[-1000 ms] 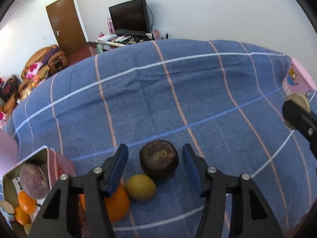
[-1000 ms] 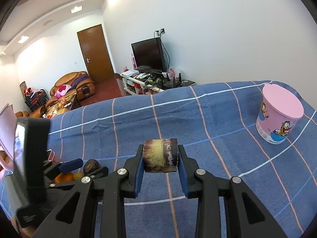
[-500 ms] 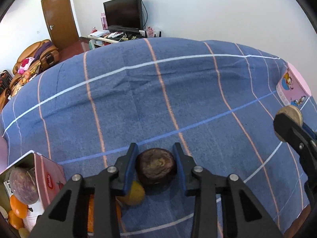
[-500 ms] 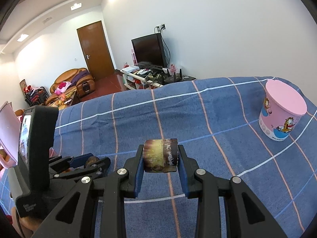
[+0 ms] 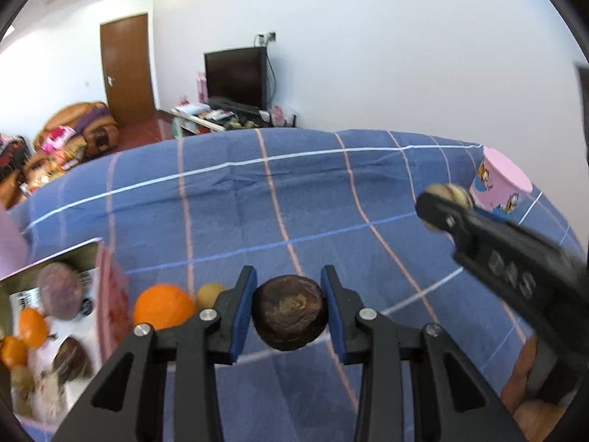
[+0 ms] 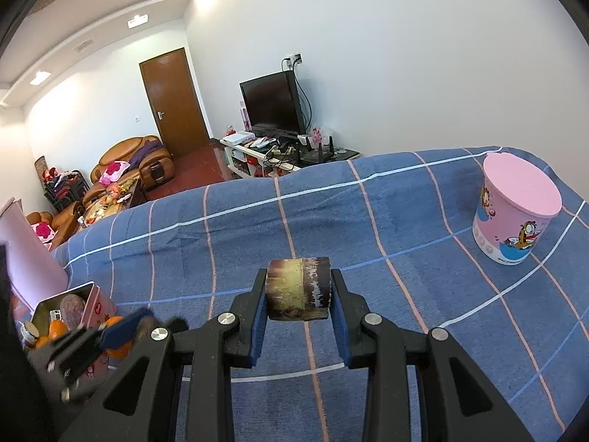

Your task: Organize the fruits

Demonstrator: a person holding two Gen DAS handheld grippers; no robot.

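My left gripper (image 5: pixel 287 291) is shut on a dark brown round fruit (image 5: pixel 290 313), held a little above the blue checked cloth (image 5: pixel 294 202). An orange (image 5: pixel 163 305) and a small yellow-green fruit (image 5: pixel 210 293) lie on the cloth just left of it. Further left stands an open pink tin box (image 5: pixel 108 287) with several fruits inside. My right gripper (image 6: pixel 299 283) is shut on a short brown and yellow cylindrical piece (image 6: pixel 298 291), held above the cloth's middle. It also shows at the right of the left wrist view, right gripper (image 5: pixel 441 202). The left gripper (image 6: pixel 143 326) appears blurred at the lower left of the right wrist view.
A pink lidded cartoon cup (image 6: pixel 515 213) stands on the cloth at the far right. The cloth's far edge drops off toward a TV stand (image 6: pixel 272 147), a sofa (image 6: pixel 132 165) and a door. A hand shows at the lower right corner of the left wrist view.
The left gripper's jaws closed on the dark brown fruit, then lifted it off the cloth and tilted up, away from the orange. The right gripper kept still with its piece.
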